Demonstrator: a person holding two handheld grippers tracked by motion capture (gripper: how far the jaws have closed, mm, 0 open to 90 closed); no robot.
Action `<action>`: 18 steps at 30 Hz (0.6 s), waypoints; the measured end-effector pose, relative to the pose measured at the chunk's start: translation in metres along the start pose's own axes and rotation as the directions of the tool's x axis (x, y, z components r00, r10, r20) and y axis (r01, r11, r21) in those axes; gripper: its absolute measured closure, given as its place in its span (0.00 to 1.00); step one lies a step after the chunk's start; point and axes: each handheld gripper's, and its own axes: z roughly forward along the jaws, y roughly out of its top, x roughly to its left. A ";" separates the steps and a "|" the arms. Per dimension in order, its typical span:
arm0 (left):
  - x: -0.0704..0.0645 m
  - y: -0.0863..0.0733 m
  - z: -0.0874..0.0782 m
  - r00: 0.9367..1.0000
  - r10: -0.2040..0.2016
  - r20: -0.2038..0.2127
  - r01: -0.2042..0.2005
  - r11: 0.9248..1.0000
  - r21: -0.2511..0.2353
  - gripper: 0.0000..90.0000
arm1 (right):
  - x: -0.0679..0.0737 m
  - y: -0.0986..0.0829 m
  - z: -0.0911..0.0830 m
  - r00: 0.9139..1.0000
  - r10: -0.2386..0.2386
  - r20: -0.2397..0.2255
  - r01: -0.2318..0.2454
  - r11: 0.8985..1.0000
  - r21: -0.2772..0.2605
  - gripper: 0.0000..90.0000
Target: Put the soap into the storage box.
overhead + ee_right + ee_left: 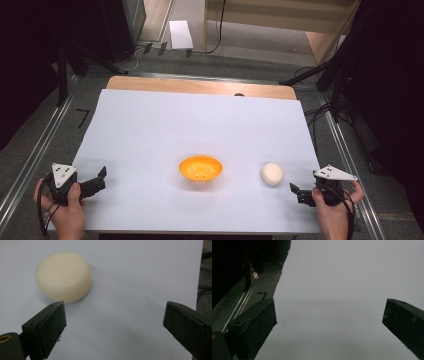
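An orange bowl [200, 167] sits near the middle front of the white sheet [200, 125]. To its right lies a cream round puck [272, 173], which fills the upper left of the right gripper view as a thick disc [63, 276]. My right gripper [296, 192] rests at the sheet's front right, just right of the puck, its jaws wide open and bare [113, 322]. My left gripper [101, 178] lies at the front left, pointing towards the bowl, also open with nothing between its jaws [329, 320].
The white sheet covers a wooden table [200, 86] with metal rails [345, 150] on both sides. Dark stands and cables [320, 75] crowd the back corners. A white box [180, 34] lies on the floor beyond.
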 end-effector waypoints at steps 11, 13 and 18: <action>-0.001 0.000 0.000 1.000 0.003 -0.006 -0.003 1.000 0.000 0.00 | 0.008 0.024 0.014 0.992 -0.107 -0.070 0.117 0.980 0.160 0.00; -0.001 0.000 0.000 1.000 0.005 -0.003 -0.005 1.000 -0.001 0.00 | 0.010 0.029 0.017 0.989 -0.114 -0.090 0.129 0.976 0.175 0.00; -0.001 0.000 0.000 1.000 0.008 -0.006 -0.008 1.000 0.000 0.00 | 0.014 0.040 0.025 0.979 -0.159 -0.125 0.186 0.953 0.241 0.00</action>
